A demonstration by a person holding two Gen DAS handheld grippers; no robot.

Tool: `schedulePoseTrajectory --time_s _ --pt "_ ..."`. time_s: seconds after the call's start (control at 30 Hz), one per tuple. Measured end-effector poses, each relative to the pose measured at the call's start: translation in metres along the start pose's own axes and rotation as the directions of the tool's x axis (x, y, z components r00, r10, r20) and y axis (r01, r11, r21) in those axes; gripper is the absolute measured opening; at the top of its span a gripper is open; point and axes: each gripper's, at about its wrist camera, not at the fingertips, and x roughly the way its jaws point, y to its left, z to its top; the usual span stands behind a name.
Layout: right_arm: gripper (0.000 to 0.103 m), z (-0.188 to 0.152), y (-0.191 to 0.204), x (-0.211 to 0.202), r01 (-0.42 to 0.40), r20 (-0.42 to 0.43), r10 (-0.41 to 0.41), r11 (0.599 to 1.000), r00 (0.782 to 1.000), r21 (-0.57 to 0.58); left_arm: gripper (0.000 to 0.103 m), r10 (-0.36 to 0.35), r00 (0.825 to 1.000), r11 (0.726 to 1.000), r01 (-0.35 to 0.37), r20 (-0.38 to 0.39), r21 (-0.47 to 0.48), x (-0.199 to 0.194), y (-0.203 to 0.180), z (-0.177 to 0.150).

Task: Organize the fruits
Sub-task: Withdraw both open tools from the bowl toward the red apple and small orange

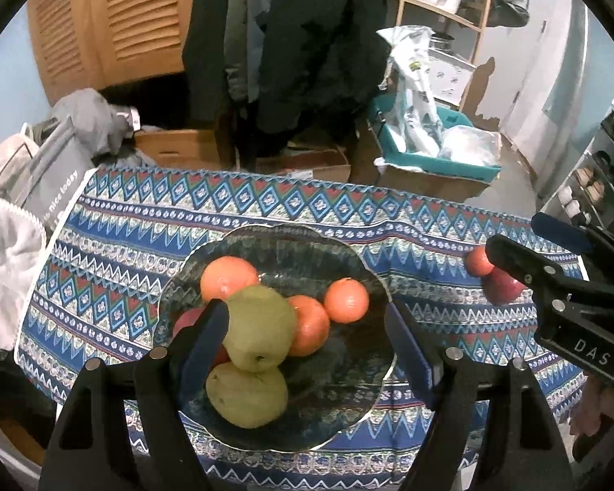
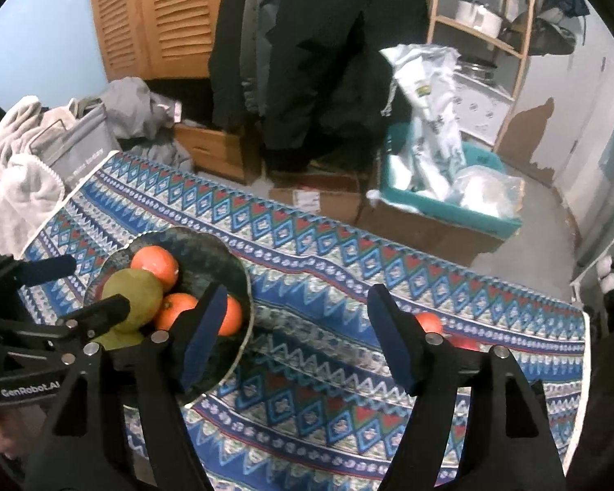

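This looks like a room in a home, a bit messy. Dark coats (image 1: pixel 307 41) hang by a wooden slatted door (image 1: pixel 102 20). Cardboard boxes (image 2: pixel 327 196) sit on the floor. A wooden shelf (image 2: pixel 483 28) holds pots. Shoes fill a rack (image 1: pixel 597 180) at the side. Soft towels (image 2: pixel 16 188) lie in a pile. A colorful patterned cloth (image 2: pixel 348 286) covers the tabletop.

I read the tablecloth (image 1: pixel 266 212) as blue with white zigzags, red-topped diamonds and pale flower bands. The bowl (image 1: pixel 307 245) is dark mottled blue-green. In it: three oranges (image 1: pixel 346 300), orange; two pears (image 1: pixel 262 327), yellow-green. At far right, one red apple (image 1: pixel 501 286). My gripper pads (image 1: pixel 409 352) are dark blue on black fingers.
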Motion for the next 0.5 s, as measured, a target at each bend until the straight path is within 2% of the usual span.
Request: schedulePoseTrajectory --time_s 0.5 --pt "0.078 -0.02 -0.048 -0.039 0.056 0.038 -0.059 0.996 0.998 0.076 0.082 -0.027 0.999 0.995 0.023 0.033 0.102 -0.018 -0.048 0.003"
